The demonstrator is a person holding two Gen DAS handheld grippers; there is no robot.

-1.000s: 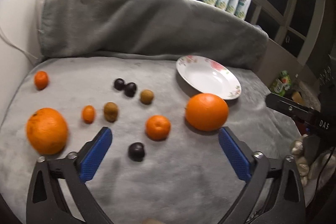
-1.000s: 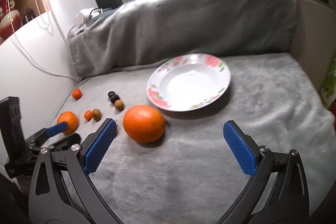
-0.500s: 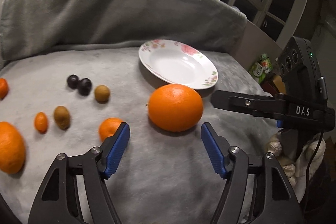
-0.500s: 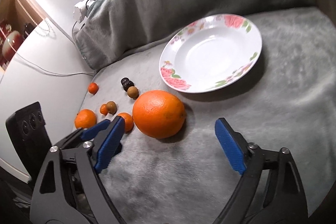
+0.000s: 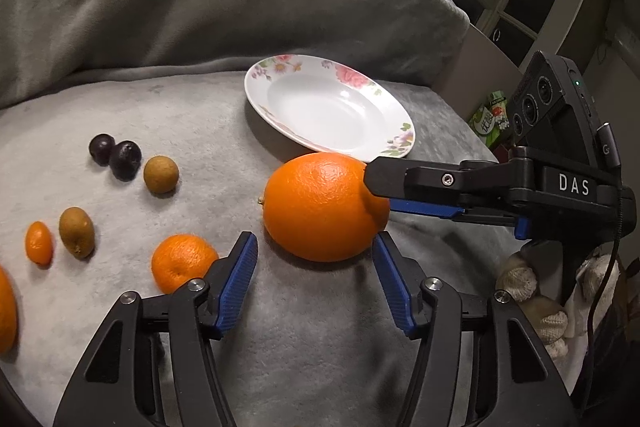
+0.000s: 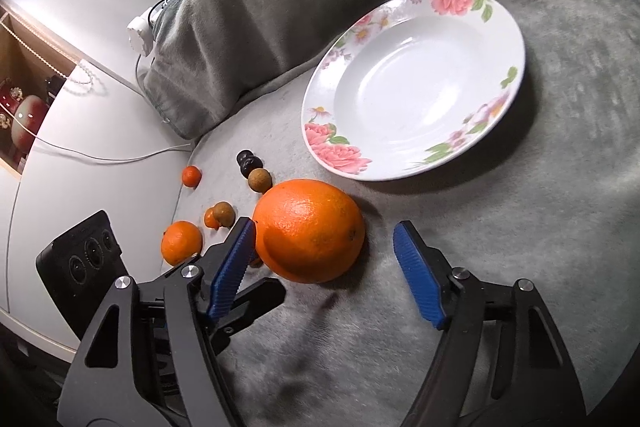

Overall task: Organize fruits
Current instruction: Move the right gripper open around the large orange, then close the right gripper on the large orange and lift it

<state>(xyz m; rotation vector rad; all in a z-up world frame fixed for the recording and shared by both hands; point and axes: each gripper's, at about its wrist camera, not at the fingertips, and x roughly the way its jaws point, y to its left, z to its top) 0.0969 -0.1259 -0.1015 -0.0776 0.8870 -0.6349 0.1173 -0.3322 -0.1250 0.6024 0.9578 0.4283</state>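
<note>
The left claw (image 5: 314, 277) stands half open, its jaws having just been closing, blue ribbed pads clear of the large round orange (image 5: 322, 207) lying just ahead between their tips on the grey plush blanket (image 5: 320, 339). The right claw (image 6: 324, 259) reaches in from the other side, also partly open after closing; its left pad sits at the orange's skin and its right pad stands off. Left of the left claw lies a small mandarin (image 5: 182, 263). Just beyond the orange rests the empty white floral-rimmed plate (image 5: 392, 143).
</note>
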